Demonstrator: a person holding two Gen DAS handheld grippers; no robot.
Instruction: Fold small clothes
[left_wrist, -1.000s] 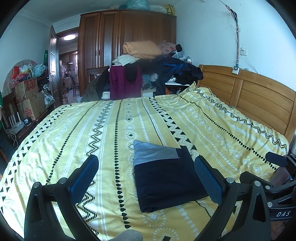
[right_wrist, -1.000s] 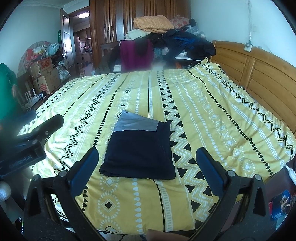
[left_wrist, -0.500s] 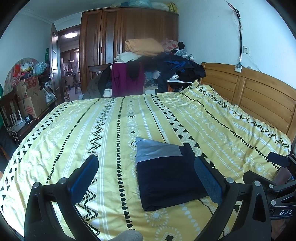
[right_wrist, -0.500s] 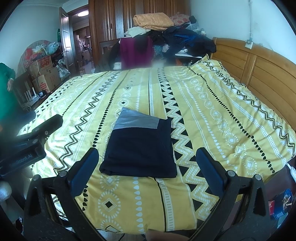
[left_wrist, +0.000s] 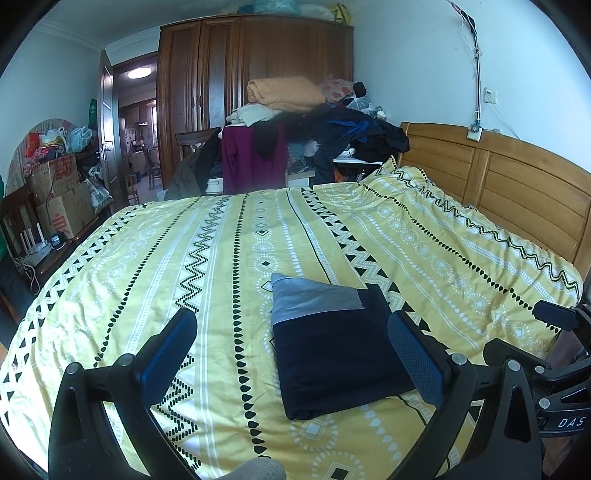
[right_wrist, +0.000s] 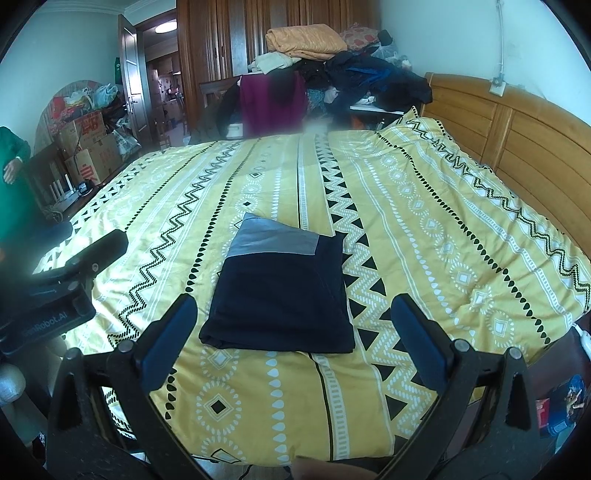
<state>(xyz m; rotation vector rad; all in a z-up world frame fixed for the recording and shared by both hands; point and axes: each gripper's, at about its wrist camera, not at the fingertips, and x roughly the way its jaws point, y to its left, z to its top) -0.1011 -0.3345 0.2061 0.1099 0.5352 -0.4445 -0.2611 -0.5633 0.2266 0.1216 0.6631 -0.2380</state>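
Note:
A small dark navy garment with a grey band (left_wrist: 334, 339) lies folded into a flat rectangle on the yellow patterned bedspread (left_wrist: 207, 258). My left gripper (left_wrist: 291, 350) hovers open above the bed's near edge, the garment lying past and between its blue pads, untouched. In the right wrist view the same folded garment (right_wrist: 284, 291) sits just beyond my right gripper (right_wrist: 293, 325), which is open and holds nothing. The left gripper's body (right_wrist: 62, 291) shows at the left of that view; the right gripper's body (left_wrist: 550, 373) shows at the right of the left view.
A wooden headboard (left_wrist: 517, 184) runs along the right. Behind the bed a heap of clothes and blankets (left_wrist: 295, 122) covers a table before a wardrobe (left_wrist: 236, 92). Cardboard boxes (left_wrist: 59, 199) stand at the left by an open door. A person's green sleeve (right_wrist: 11, 155) is at far left.
Both grippers have drawn back and lifted slightly from the bed; the folded garment lies where it was. Both stay open.

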